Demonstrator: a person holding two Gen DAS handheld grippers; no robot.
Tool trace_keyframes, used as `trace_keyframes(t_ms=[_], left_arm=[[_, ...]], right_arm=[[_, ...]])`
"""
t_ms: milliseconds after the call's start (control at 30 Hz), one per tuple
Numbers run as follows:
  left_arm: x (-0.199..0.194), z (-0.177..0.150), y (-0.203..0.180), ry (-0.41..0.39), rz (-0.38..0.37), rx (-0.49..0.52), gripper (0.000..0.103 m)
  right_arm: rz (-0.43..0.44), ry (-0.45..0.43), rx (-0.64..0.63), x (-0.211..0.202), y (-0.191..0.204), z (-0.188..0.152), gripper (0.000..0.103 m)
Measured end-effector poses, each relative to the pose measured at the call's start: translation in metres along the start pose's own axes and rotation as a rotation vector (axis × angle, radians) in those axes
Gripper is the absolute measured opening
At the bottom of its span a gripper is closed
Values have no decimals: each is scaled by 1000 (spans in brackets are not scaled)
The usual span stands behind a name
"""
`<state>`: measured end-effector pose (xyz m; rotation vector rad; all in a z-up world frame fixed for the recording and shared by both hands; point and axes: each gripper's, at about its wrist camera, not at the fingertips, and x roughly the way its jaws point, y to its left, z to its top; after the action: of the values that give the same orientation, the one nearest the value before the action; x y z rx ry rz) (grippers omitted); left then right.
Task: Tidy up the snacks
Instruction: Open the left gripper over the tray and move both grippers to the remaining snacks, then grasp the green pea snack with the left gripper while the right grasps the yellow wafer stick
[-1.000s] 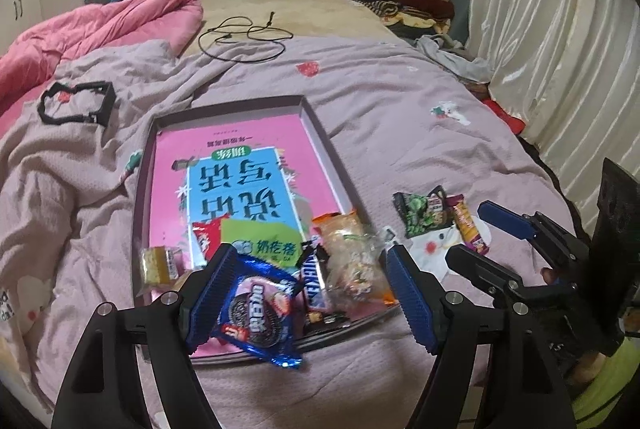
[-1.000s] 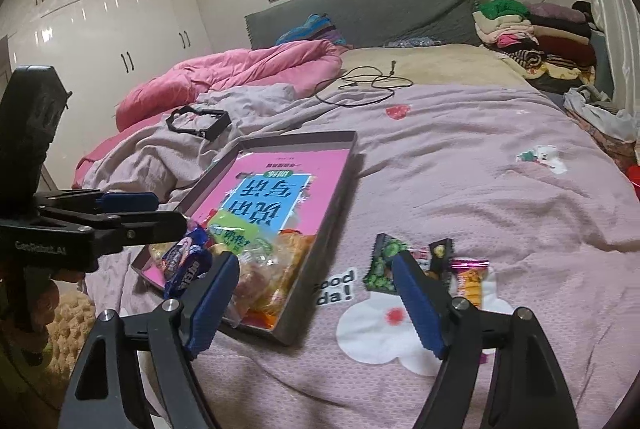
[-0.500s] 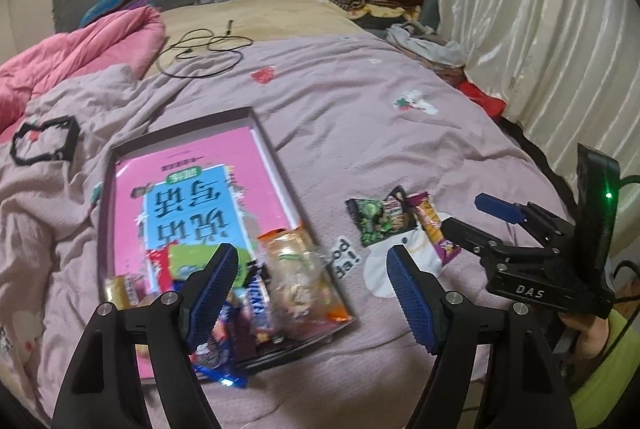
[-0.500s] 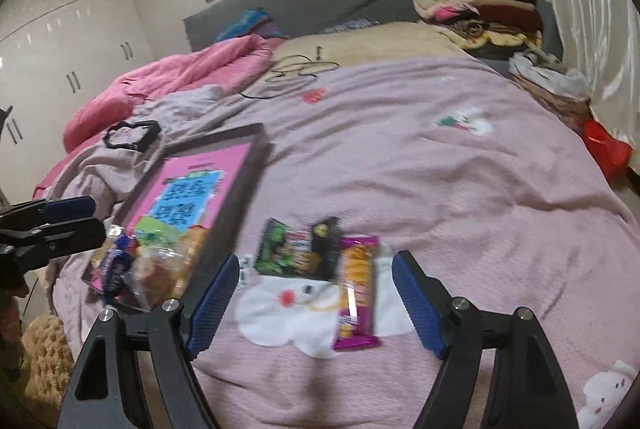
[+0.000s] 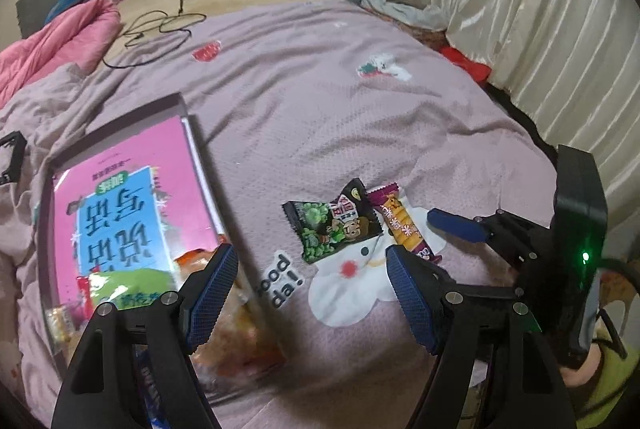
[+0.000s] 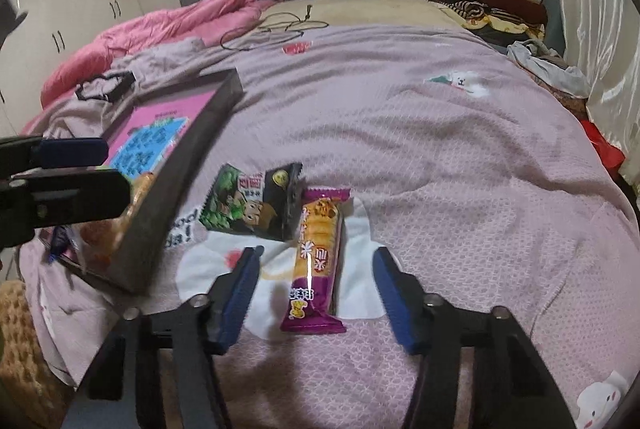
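black frames — blue ribbed jaws

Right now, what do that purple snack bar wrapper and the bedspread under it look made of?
Purple snack bar wrapper: probably glossy plastic film; a bright glare streak runs down it and its ends are crimped. Bedspread: soft matte woven fabric, seemingly cotton; fine waffle-like texture, loose wrinkles.
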<state>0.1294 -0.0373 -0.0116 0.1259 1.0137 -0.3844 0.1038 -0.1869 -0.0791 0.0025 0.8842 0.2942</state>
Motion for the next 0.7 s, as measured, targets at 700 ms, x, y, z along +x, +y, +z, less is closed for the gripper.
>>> trace_keyframes(t_ms=[700], left_arm=[[88,26,-2,164,-29,-200,77]], right_arm=[[16,-22,95,3,-27,5,20]])
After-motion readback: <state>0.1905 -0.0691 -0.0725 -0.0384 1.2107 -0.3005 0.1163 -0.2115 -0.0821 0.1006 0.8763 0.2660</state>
